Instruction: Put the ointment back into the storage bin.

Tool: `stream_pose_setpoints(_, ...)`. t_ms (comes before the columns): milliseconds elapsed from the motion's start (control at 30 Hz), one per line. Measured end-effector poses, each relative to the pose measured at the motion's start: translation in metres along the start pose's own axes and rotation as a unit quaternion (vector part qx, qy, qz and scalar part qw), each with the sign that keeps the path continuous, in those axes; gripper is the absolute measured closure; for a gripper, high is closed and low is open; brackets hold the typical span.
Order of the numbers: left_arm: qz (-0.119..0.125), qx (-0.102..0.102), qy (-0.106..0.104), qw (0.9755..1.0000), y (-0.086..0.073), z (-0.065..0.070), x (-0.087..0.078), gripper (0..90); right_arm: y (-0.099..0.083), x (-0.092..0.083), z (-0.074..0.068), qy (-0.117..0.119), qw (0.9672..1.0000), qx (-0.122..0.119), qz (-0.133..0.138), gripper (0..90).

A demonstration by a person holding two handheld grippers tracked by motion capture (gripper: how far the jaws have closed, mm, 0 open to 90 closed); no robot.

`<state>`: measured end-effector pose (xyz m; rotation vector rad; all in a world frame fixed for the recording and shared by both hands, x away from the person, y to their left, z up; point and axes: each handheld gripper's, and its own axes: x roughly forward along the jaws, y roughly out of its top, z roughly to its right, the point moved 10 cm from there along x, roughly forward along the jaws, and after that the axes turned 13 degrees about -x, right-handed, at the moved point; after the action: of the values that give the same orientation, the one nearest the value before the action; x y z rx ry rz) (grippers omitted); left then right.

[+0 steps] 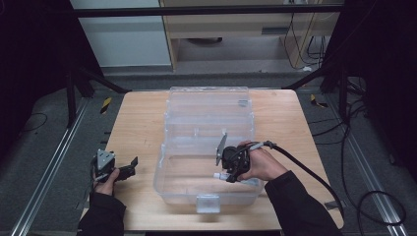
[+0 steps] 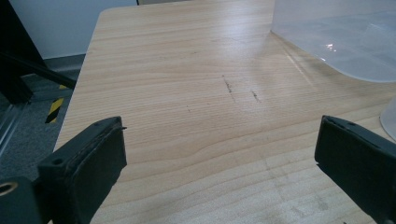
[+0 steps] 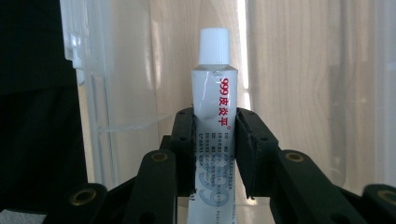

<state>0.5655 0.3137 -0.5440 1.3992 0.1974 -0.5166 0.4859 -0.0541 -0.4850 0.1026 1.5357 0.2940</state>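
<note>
High view is showing your wooden surface (image 1: 142, 123) carrying a clear plastic box (image 1: 206, 147) with its lid open, and your right hand-held gripper (image 1: 231, 169) is hovering over the near compartment, pinching a white tube (image 3: 212, 116). Since the tube looks soft, I'd judge you should be lowering it level and clear of the wall before releasing. Your left hand-held gripper (image 1: 123, 169) is resting spread and empty beside the box. Right gripper view is revealing the tube's red lettering and ribbed cap (image 3: 214, 45).
</note>
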Motion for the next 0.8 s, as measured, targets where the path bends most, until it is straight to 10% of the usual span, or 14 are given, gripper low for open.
stream_pose_setpoints(800,0.0,-0.001,0.0,1.0,0.0,0.0,0.0,1.5,-0.007,0.037,-0.004,0.024,0.9989,-0.022,-0.033,69.6)
